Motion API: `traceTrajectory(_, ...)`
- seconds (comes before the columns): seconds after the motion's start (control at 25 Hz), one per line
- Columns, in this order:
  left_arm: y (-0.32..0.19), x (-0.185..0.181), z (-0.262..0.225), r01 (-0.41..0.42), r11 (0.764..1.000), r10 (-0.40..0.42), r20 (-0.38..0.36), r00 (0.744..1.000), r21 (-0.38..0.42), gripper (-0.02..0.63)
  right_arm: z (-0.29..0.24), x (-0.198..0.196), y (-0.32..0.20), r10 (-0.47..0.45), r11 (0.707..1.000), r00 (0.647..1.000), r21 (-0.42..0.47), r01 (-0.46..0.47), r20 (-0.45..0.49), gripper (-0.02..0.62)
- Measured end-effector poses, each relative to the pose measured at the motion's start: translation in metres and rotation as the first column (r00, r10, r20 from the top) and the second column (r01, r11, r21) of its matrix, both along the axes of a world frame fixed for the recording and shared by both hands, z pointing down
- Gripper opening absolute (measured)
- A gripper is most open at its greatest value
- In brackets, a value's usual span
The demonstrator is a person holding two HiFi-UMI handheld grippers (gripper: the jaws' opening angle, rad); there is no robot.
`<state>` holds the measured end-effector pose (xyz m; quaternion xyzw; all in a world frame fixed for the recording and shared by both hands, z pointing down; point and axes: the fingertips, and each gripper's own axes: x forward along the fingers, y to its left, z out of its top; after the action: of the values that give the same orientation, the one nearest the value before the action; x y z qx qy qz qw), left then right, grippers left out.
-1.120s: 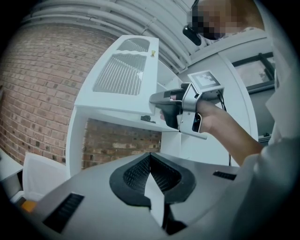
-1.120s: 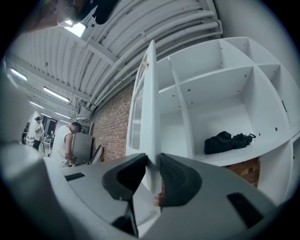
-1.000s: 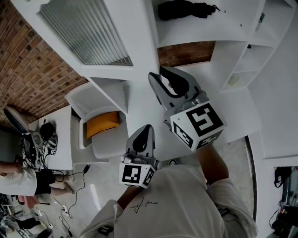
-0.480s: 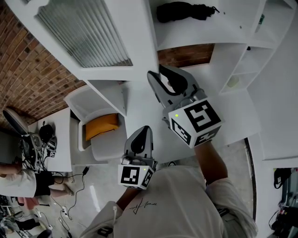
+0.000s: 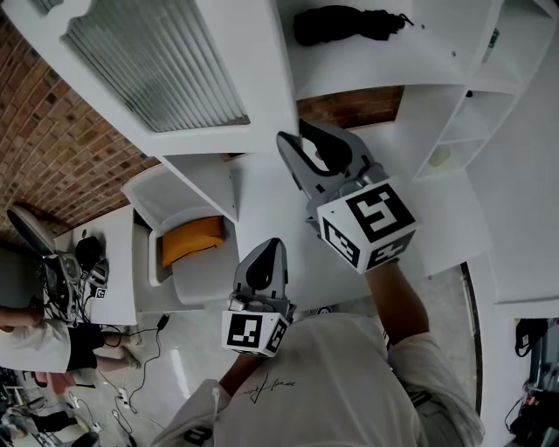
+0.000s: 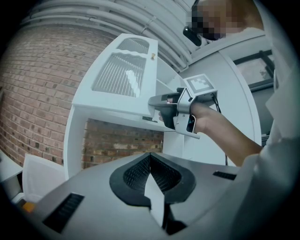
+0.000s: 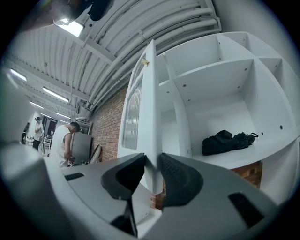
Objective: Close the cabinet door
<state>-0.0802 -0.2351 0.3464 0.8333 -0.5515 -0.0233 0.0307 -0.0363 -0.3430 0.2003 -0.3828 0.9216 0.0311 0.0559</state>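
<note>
The white cabinet door (image 5: pixel 166 61) with a ribbed glass panel stands open, swung out from the white cabinet (image 5: pixel 384 61). My right gripper (image 5: pixel 297 141) is at the door's lower free edge. In the right gripper view the door (image 7: pixel 149 112) runs edge-on between the two pads, with my right gripper (image 7: pixel 152 161) shut on it. The left gripper view shows the door (image 6: pixel 124 79) and the right gripper (image 6: pixel 161 105) on its corner. My left gripper (image 5: pixel 272 244) hangs lower, away from the door, with its jaws together and nothing between them (image 6: pixel 150 157).
A black bag (image 5: pixel 345 19) lies on an open shelf inside the cabinet. A brick wall (image 5: pixel 52 131) is behind. Below the door stands a white chair with an orange cushion (image 5: pixel 190 234). A person (image 5: pixel 35 336) stands at a cluttered desk at far left.
The door and the right gripper on its edge have shifted only slightly. The left gripper has sunk a little.
</note>
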Motion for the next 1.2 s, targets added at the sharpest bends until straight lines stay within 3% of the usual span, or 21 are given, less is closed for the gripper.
traceTrajectory(1.2, -0.019, -0.009, 0.002, 0.035, 0.999, -0.035, 0.012, 0.999, -0.012, 0.015, 0.000, 0.002, -0.033, 0.001, 1.000, 1.000, -0.010, -0.001, 0.021, 0.114)
